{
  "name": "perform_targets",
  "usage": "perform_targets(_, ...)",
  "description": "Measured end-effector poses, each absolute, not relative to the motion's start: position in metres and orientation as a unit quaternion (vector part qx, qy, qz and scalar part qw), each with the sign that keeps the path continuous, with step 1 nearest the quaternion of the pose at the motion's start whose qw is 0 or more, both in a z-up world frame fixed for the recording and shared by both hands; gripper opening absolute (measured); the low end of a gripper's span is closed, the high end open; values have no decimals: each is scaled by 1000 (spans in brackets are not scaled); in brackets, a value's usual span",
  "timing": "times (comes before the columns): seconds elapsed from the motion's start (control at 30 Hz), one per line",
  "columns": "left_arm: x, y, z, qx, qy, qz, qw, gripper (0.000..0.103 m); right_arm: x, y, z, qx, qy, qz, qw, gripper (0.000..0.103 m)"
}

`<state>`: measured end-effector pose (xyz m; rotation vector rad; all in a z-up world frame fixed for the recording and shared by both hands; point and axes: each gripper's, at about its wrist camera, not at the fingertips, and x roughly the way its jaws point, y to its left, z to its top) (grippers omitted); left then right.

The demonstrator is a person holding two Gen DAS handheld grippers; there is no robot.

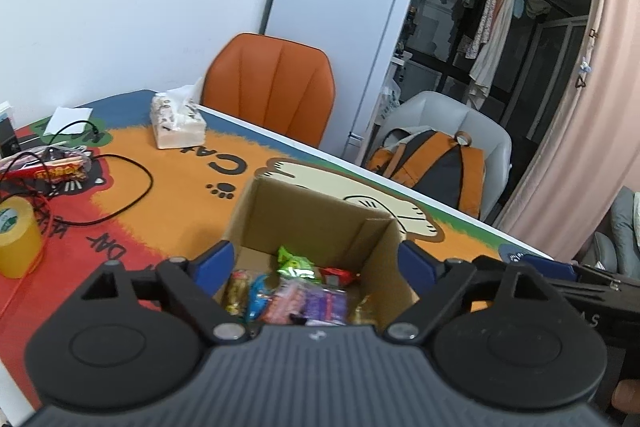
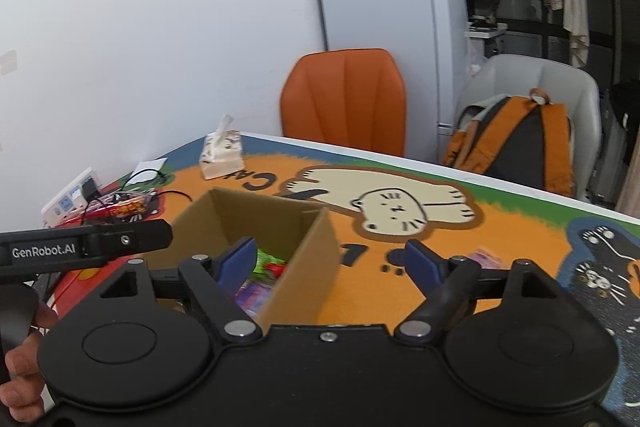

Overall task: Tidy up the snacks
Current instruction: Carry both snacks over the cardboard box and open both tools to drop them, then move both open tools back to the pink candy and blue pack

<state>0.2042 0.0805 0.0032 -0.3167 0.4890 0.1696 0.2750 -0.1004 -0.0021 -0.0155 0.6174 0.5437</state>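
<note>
An open cardboard box stands on the cartoon table mat and holds several small snack packets, green, red, purple, blue and gold. My left gripper is open and empty, its blue pads spread on either side of the box. In the right wrist view the box is at lower left with snacks inside. My right gripper is open and empty, straddling the box's right wall. A pink snack packet lies on the mat behind the right finger. The left gripper's body shows at left.
A tissue box, a yellow tape roll, a red snack bag and black cables lie on the left of the mat. An orange chair and a grey chair with a backpack stand behind the table. A fridge is beyond.
</note>
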Motion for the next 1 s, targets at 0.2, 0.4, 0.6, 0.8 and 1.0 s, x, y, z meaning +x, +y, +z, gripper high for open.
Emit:
perform_targets(0.2,211,62,5,-148,240,71,957,90,278,-126,-4,2,299,248,922,94)
perform_targets(0.4,219,43,7,-143,239,52,959,90,281,-151,-5,18,300,238,924,103)
perform_targets(0.6,229,21,8,-137,237,32,961,90,284,-174,-9,24,302,219,927,103)
perform_targets(0.8,241,-1,8,-131,242,5,961,90,288,-197,-12,31,304,201,931,103)
perform_targets(1.0,251,-26,6,-114,248,-18,962,90,293,-218,-16,39,304,185,934,103)
